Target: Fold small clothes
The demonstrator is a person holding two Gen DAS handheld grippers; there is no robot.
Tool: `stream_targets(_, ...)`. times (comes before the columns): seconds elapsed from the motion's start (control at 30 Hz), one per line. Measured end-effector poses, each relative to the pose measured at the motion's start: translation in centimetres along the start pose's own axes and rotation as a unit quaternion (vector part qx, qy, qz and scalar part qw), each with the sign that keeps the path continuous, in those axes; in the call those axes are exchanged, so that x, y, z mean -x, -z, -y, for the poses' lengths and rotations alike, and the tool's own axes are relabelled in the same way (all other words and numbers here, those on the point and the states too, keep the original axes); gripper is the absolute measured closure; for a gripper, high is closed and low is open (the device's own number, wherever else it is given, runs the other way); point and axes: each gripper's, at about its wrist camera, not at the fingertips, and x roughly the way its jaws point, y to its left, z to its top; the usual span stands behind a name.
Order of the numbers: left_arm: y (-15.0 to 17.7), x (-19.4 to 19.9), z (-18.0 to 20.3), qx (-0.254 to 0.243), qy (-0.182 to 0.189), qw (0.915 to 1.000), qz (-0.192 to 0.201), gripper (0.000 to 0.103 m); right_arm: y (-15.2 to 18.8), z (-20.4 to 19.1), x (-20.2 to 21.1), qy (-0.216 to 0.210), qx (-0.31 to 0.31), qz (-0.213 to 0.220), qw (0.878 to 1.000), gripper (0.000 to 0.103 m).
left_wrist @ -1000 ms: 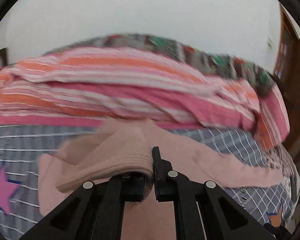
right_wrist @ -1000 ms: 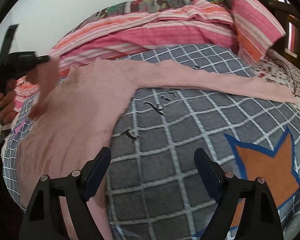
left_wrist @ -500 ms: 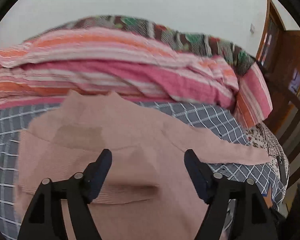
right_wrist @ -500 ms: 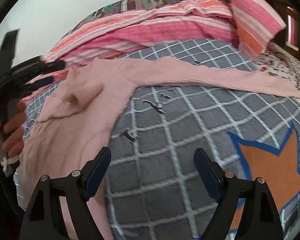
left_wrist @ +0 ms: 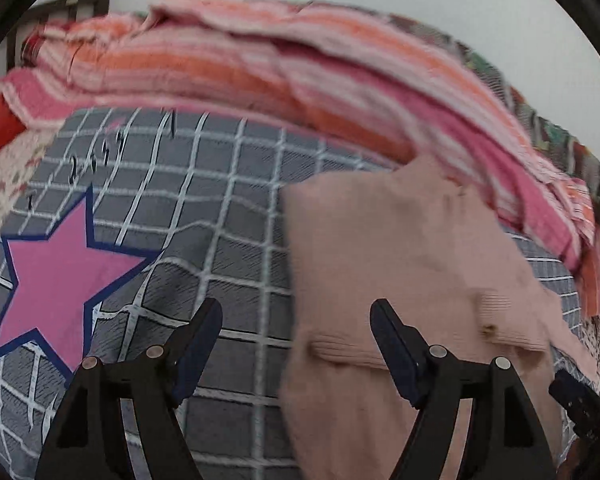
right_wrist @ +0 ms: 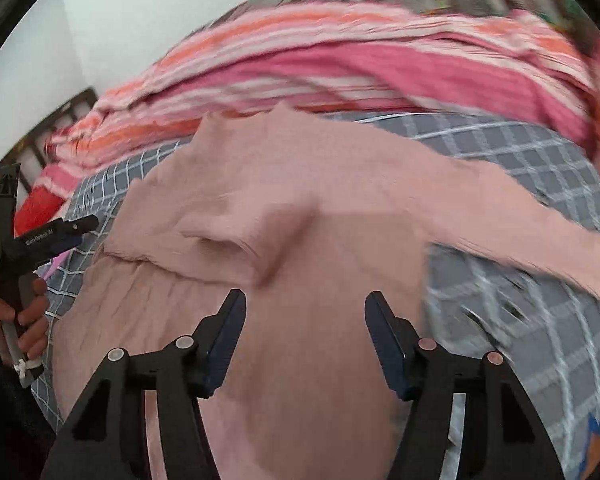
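A pale pink long-sleeved top lies on the grey checked bedsheet. Its left sleeve is folded across the chest, the ribbed cuff lying on the body. The other sleeve stretches out to the right. My right gripper is open and empty, just above the lower body of the top. My left gripper is open and empty at the top's left edge. It also shows in the right wrist view, held by a hand at the far left.
A heap of pink and orange striped blankets lies along the far side of the bed, also in the right wrist view. A pink star is printed on the sheet, left of the top. A dark headboard stands at the left.
My left gripper has let go of the folded sleeve, opened, and swung left off the top. My right gripper has moved left from the bare sheet to over the top's body.
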Motion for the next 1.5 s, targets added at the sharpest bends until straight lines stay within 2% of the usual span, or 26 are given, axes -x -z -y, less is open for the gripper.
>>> stream_targets(0.1, -0.6, -2.0, 0.0, -0.002, 0.005, 0.9998, -0.021, 0.03, -1.6, -2.1, -2.9, 0.011, 0.028, -0.029, 0.999, 0.048)
stream_targets(0.17, -1.1, -3.1, 0.6, -0.001, 0.007, 0.9996, -0.027, 0.03, -2.3, -2.9, -4.3, 0.015, 0.035, -0.043, 0.998, 0.056)
stream_targets(0.2, -1.2, -3.7, 0.8, 0.003, 0.007, 0.9996, -0.026, 0.034, -2.6, -3.1, -4.9, 0.011, 0.037, -0.049, 0.998, 0.063)
stream_targets(0.23, -1.3, -4.1, 1.0, 0.006, 0.007, 0.9996, -0.025, 0.042, -2.9, -3.2, -5.3, 0.005, 0.037, -0.053, 0.998, 0.072)
stream_targets(0.27, -1.4, -4.5, 1.3, 0.006, 0.007, 0.9997, -0.024, 0.048, -3.2, -3.2, -5.7, 0.005, 0.036, -0.056, 0.998, 0.075)
stream_targets(0.3, -1.5, -4.9, 1.7, -0.003, 0.005, 0.9997, -0.022, 0.068, -3.6, -2.9, -5.9, 0.01, 0.033, -0.055, 0.998, 0.085)
stream_targets(0.33, -1.7, -5.1, 2.1, -0.015, 0.012, 0.9996, -0.021, 0.09, -3.9, -2.4, -5.7, 0.012, 0.029, -0.051, 0.998, 0.09)
stream_targets(0.43, -1.5, -3.8, 2.8, -0.034, -0.008, 0.9993, 0.011, 0.092, -4.9, -0.1, -4.7, -0.003, 0.004, -0.037, 0.999, 0.09)
stream_targets(0.5, -1.2, -3.5, 3.1, -0.044, -0.008, 0.9988, 0.017, 0.092, -5.2, 1.3, -4.1, 0.009, 0.003, -0.032, 0.999, 0.087)
stream_targets(0.53, -1.0, -3.5, 3.0, -0.042, -0.012, 0.9989, 0.017, 0.092, -5.2, 1.8, -4.1, 0.014, 0.006, -0.033, 0.999, 0.079)
stream_targets(0.57, -0.7, -3.5, 2.7, -0.037, -0.011, 0.9991, 0.015, 0.092, -5.0, 2.4, -4.1, 0.016, 0.009, -0.036, 0.999, 0.077)
stream_targets(0.63, -0.5, -3.6, 2.2, -0.028, -0.01, 0.9995, 0.009, 0.087, -4.7, 3.1, -4.1, 0.021, 0.011, -0.041, 0.999, 0.075)
stream_targets(0.7, -0.1, -3.1, 1.1, -0.017, 0.001, 0.9998, 0.008, 0.086, -4.1, 4.1, -3.9, 0.046, 0.012, -0.035, 0.998, 0.075)
stream_targets(0.8, 1.2, -2.0, 0.5, -0.017, 0.0, 0.9997, 0.015, 0.076, -3.2, 6.1, -3.6, 0.024, -0.018, -0.024, 0.999, 0.076)
stream_targets(0.9, 2.2, -1.1, 0.1, -0.028, 0.003, 0.9993, 0.023, 0.071, -2.6, 7.0, -3.5, 0.011, -0.033, 0.0, 0.999, 0.082)
stream_targets(0.97, 2.8, -0.6, -0.1, -0.03, 0.005, 0.9992, 0.027, 0.063, -2.1, 7.4, -3.7, 0.004, -0.041, 0.011, 0.999, 0.085)
stream_targets(1.03, 3.5, -0.3, -0.6, -0.026, 0.016, 0.999, 0.033, 0.051, -2.0, 7.7, -3.5, 0.0, -0.049, 0.015, 0.999, 0.089)
stream_targets(1.2, 3.6, -0.3, -1.0, -0.018, 0.036, 0.9984, 0.04, 0.046, -1.7, 8.3, -2.8, -0.01, -0.063, 0.041, 0.997, 0.097)
stream_targets(1.33, 3.5, -0.4, -1.2, -0.011, 0.052, 0.9978, 0.04, 0.044, -1.7, 8.3, -2.0, -0.023, -0.06, 0.069, 0.996, 0.097)
stream_targets(1.4, 3.5, -0.5, -1.4, -0.004, 0.061, 0.9974, 0.039, 0.044, -1.8, 8.1, -2.4, -0.012, -0.06, 0.064, 0.996, 0.097)
stream_targets(1.5, 3.4, -0.7, -1.5, 0.0, 0.065, 0.9972, 0.036, 0.043, -2.0, 8.1, -3.4, 0.002, -0.061, 0.034, 0.998, 0.097)
